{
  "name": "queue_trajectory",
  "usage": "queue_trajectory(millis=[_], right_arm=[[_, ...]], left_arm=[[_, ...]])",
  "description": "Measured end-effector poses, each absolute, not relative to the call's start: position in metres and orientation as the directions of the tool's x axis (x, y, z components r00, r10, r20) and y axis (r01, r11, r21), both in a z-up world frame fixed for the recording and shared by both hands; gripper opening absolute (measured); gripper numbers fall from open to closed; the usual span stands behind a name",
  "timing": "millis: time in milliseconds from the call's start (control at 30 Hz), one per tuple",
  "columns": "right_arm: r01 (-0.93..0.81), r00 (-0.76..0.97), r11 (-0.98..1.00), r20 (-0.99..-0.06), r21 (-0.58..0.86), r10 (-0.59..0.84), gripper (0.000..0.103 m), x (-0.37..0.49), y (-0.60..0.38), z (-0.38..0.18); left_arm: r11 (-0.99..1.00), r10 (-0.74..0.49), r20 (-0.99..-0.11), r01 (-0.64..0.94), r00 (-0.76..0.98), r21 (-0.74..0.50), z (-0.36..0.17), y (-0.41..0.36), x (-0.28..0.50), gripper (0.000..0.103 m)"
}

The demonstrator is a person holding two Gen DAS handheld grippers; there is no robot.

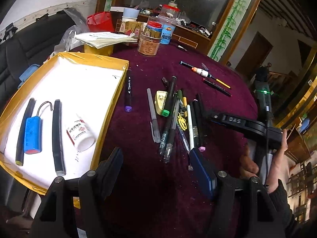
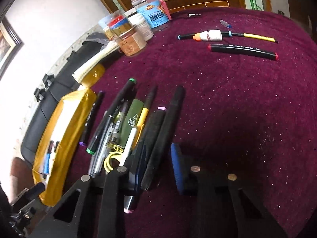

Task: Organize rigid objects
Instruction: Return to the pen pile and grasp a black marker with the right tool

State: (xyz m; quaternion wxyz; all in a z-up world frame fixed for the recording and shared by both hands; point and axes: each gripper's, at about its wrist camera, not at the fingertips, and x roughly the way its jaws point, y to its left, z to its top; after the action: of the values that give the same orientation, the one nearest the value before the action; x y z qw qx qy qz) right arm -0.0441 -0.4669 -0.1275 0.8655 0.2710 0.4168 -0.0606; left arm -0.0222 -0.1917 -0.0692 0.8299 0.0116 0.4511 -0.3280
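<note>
A pile of pens and markers [image 1: 178,117] lies on the maroon tablecloth, right of a gold-rimmed white box [image 1: 65,87] that holds a blue battery [image 1: 32,134], a white pill bottle [image 1: 80,133] and two black tubes. My left gripper [image 1: 158,162] is open and empty, near the pile's front. My right gripper [image 2: 158,164] is open, low over the pile [image 2: 122,127], its fingers [image 2: 177,166] on either side of a black marker [image 2: 164,132]. It also shows in the left wrist view [image 1: 237,122].
Jars [image 1: 149,41], a paper stack [image 1: 105,38] and a red bag stand at the back. A glue bottle [image 2: 210,35] and two more markers [image 2: 243,51] lie apart at the far right. A black sofa lies beyond the table's left edge.
</note>
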Motion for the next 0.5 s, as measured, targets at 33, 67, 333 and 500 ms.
queue_trajectory(millis=[33, 67, 333, 500], right_arm=[[0.339, 0.633, 0.853, -0.767, 0.396, 0.105, 0.023, -0.041, -0.464, -0.129], [0.348, 0.619, 0.860, -0.781, 0.373, 0.088, 0.020, -0.039, -0.463, -0.132], [0.406, 0.534, 0.907, -0.835, 0.114, -0.135, 0.020, -0.034, -0.446, -0.123], [0.388, 0.515, 0.921, -0.837, 0.038, -0.183, 0.018, -0.029, -0.439, -0.135]], left_arm=[[0.784, -0.535, -0.756, 0.556, 0.377, -0.277, -0.069, -0.191, -0.023, 0.073], [0.784, -0.533, -0.757, 0.557, 0.377, -0.275, -0.070, -0.190, -0.024, 0.073], [0.789, -0.523, -0.760, 0.557, 0.386, -0.260, -0.068, -0.190, -0.028, 0.073], [0.789, -0.527, -0.758, 0.552, 0.384, -0.269, -0.068, -0.185, -0.029, 0.073]])
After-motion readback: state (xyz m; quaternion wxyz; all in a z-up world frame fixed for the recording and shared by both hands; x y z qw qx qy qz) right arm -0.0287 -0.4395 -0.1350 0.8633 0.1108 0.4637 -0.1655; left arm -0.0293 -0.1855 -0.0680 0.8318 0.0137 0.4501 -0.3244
